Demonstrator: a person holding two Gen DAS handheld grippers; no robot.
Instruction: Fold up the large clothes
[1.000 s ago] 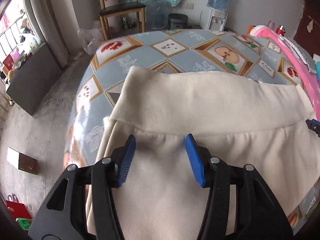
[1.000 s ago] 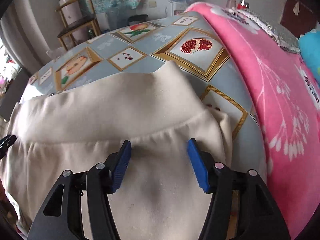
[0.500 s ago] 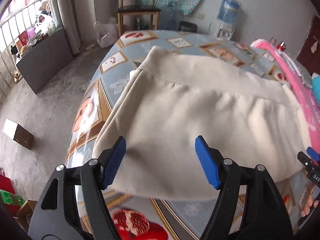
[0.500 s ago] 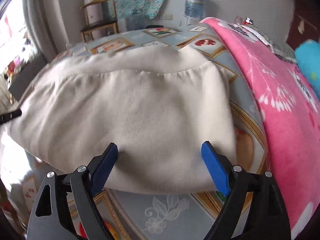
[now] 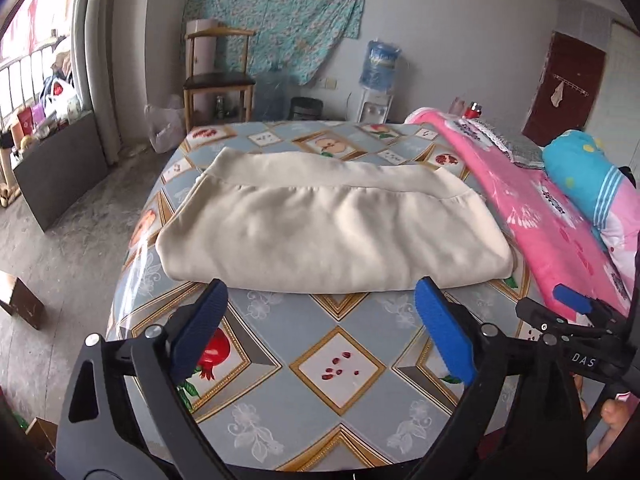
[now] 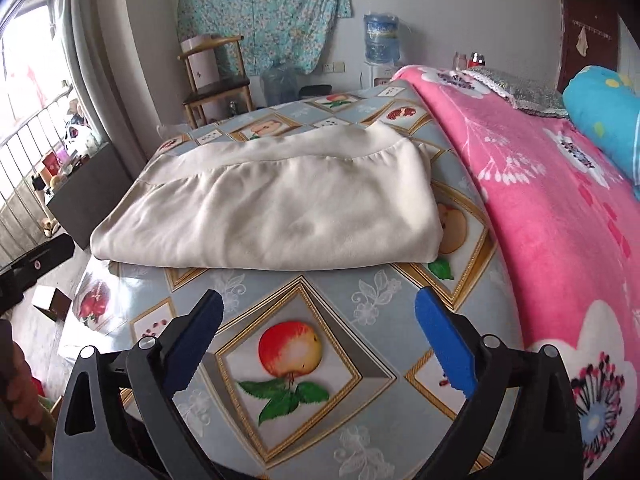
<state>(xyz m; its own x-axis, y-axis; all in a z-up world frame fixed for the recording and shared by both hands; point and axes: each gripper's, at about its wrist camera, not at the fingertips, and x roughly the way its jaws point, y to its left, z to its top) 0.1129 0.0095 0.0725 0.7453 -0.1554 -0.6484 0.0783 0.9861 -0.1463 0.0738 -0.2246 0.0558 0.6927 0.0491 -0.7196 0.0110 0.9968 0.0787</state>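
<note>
cream garment lies folded, underside hidden — both hand-held grippers opening, nothing between.

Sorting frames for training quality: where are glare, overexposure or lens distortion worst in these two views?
Left wrist view: window washed out, glare on tablecloth, walls bowed by the fisheye lens. Right wrist view: window blown white, sheen on the tablecloth's left edge; cream garment sharp in both.

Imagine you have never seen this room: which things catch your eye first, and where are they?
A folded cream garment lies across the middle of the fruit-patterned tablecloth. Beside it, on the right, runs a bright pink flowered blanket. Nearest the camera, the right gripper hangs over a printed apple, nothing between its opening blue jaws.
</note>
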